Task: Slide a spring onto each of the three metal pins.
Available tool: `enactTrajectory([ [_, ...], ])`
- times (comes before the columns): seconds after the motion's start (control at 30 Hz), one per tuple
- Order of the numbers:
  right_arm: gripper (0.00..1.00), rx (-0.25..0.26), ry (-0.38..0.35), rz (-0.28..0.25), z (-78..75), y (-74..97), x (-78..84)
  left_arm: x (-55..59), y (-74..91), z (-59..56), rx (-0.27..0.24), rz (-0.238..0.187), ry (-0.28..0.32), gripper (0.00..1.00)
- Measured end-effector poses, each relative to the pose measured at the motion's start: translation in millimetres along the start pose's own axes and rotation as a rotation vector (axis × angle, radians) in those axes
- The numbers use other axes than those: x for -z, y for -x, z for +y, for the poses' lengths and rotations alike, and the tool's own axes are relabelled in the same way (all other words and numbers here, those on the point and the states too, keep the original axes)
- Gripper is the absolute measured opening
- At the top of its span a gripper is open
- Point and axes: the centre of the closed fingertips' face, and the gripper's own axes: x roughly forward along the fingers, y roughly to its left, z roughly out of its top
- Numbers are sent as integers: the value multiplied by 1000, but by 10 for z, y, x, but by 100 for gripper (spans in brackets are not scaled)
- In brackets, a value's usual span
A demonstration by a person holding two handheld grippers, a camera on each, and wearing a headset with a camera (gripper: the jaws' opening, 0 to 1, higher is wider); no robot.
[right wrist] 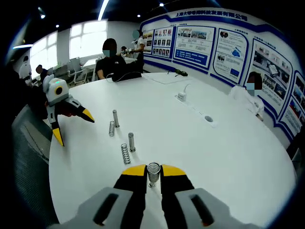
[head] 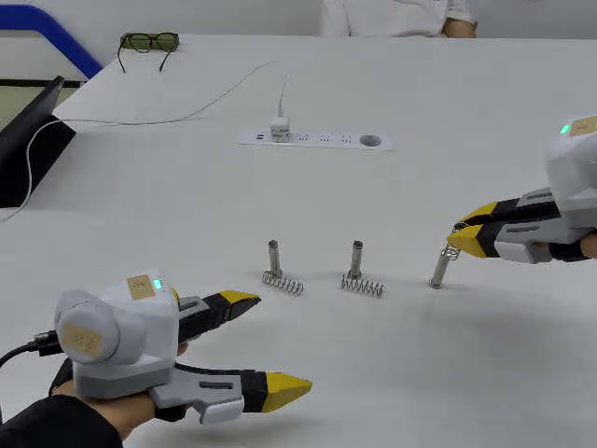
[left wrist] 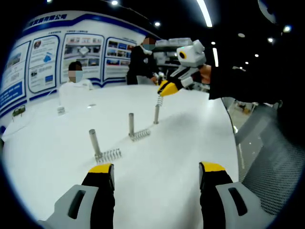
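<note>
- Head view: left gripper [head: 278, 341] sits low at near left, claw spread wide over bare table [head: 466, 373].
- Right gripper [head: 456, 238] comes in from the right edge, tips pinching the third spring [head: 451, 250] at the top of the right pin [head: 437, 273]. That pin leans. Cannot tell if the coil is actually over the pin tip.
- Left pin [head: 274, 256] and middle pin [head: 356, 258] stand upright. Each has a spring lying flat at its base: left spring [head: 283, 282], middle spring [head: 363, 286].
- Farther back: power strip [head: 315, 139] with a charger [head: 280, 126] plugged in, and glasses [head: 147, 42] at far left.
- Left gripper view: own tips wide apart over the table, 3 pins in a receding row. The right gripper is seen side-on at the farthest pin, third spring hanging from its tips right at the pin top. Wall posters [left wrist: 71, 52] and 2 people [left wrist: 143, 62] are behind the table.
- Right gripper view: own tips pressed onto the third spring, seen end-on down its bore. The other 2 pins and their loose springs lie beyond, with the spread left gripper at left.
</note>
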Motion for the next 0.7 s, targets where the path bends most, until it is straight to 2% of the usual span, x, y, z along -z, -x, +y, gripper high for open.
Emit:
enactTrajectory([
  [0.33, 12, 5, -8, 5, -31, -70, 42, 7, 1, 1, -2, 4, 1, 73],
  [0.7, 12, 0, -42, 29, -14, -232, 247, 16, -2, -12, 0, 8, 1, 73],
])
